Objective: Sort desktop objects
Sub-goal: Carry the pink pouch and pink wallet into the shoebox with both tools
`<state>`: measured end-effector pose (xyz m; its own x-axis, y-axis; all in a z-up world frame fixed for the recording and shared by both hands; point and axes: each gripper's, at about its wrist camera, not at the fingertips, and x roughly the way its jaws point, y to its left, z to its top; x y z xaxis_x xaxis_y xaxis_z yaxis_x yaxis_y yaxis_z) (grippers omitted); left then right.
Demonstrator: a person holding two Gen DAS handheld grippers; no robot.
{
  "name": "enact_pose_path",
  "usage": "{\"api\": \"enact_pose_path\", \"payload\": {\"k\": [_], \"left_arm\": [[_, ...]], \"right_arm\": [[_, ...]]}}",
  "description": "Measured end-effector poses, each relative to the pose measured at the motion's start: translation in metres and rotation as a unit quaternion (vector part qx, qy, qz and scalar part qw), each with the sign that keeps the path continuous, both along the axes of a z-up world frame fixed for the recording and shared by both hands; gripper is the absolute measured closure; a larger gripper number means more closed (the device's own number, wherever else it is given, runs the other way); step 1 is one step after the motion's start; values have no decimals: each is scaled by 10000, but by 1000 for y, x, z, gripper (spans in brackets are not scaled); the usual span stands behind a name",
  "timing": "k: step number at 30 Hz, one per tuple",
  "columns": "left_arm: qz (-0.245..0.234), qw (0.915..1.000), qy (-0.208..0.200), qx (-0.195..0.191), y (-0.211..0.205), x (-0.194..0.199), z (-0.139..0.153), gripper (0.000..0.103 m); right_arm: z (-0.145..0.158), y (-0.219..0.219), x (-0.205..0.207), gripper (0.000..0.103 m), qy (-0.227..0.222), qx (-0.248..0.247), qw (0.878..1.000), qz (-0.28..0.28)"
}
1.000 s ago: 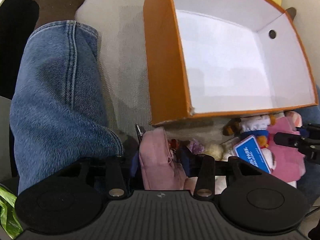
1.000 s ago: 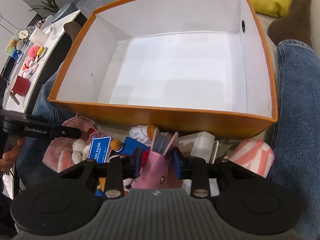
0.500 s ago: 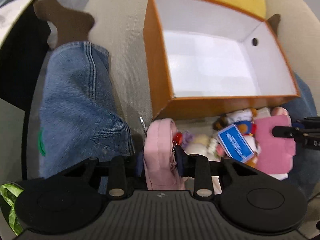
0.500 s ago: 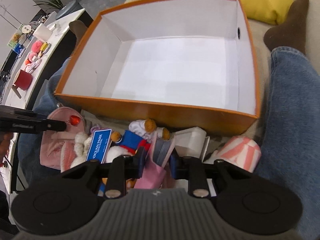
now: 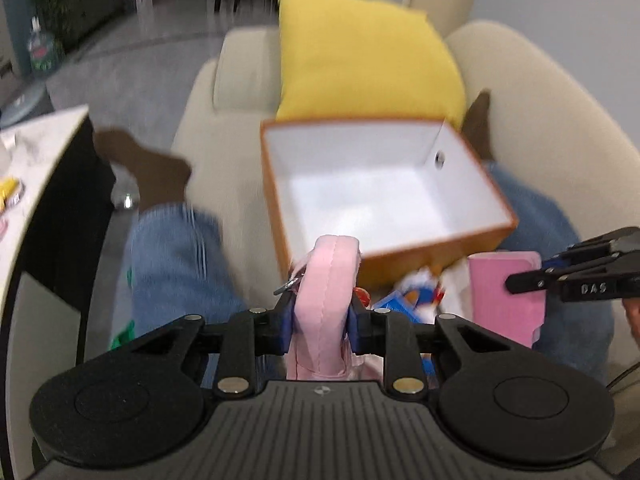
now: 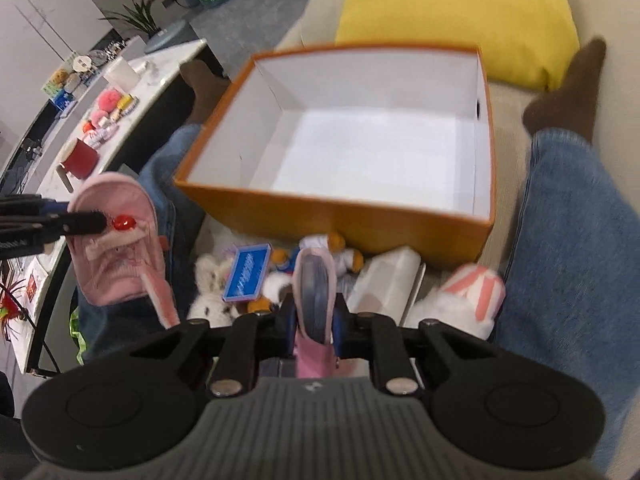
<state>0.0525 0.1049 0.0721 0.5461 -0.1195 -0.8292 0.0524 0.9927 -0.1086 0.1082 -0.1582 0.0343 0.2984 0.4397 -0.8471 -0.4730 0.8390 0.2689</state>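
My left gripper (image 5: pixel 320 316) is shut on a pale pink pouch (image 5: pixel 326 300) and holds it raised before the near wall of an empty orange box (image 5: pixel 276 184) with a white inside. The pouch (image 6: pixel 116 240) hangs at the left in the right wrist view. My right gripper (image 6: pixel 314 312) is shut on a pink card wallet (image 6: pixel 314 292), seen flat-on in the left wrist view (image 5: pixel 504 300). The box (image 6: pixel 332 216) lies just beyond it. Below lie a blue card (image 6: pixel 246 272), small plush toys (image 6: pixel 212 296), a white container (image 6: pixel 384 280) and a pink-striped cup (image 6: pixel 468 292).
The box rests on a beige sofa (image 5: pixel 560 128) between a person's jeans legs (image 6: pixel 576 232), with a yellow cushion (image 5: pixel 360 56) behind it. A white table (image 6: pixel 100 112) with a red mug (image 6: pixel 78 158) and small toys stands at the left.
Both grippers have risen away from the pile, carrying the pouch and the wallet upward. The box looks smaller and farther in both views.
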Motion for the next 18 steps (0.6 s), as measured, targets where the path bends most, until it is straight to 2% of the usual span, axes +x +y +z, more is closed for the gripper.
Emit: {"api": "enact_pose_path", "payload": {"k": [5,10,13,18], "left_arm": [[134,9985,-472,-235,-10,30,18,75],[278,9961,-786,-281,-23,79,10,75],[477,9952,-822,-227,-25,114,-18,75],[654,9946,-805,-1,-24,158,-68,75]], "right_arm": [[31,7,14,85,-383,210,9990,-15],[51,16,54,85,-606,599,9961,-212],[43,30,90,85,-747,608,9943,-449],[-9,63,148,85,-599,397,9960,-526]]}}
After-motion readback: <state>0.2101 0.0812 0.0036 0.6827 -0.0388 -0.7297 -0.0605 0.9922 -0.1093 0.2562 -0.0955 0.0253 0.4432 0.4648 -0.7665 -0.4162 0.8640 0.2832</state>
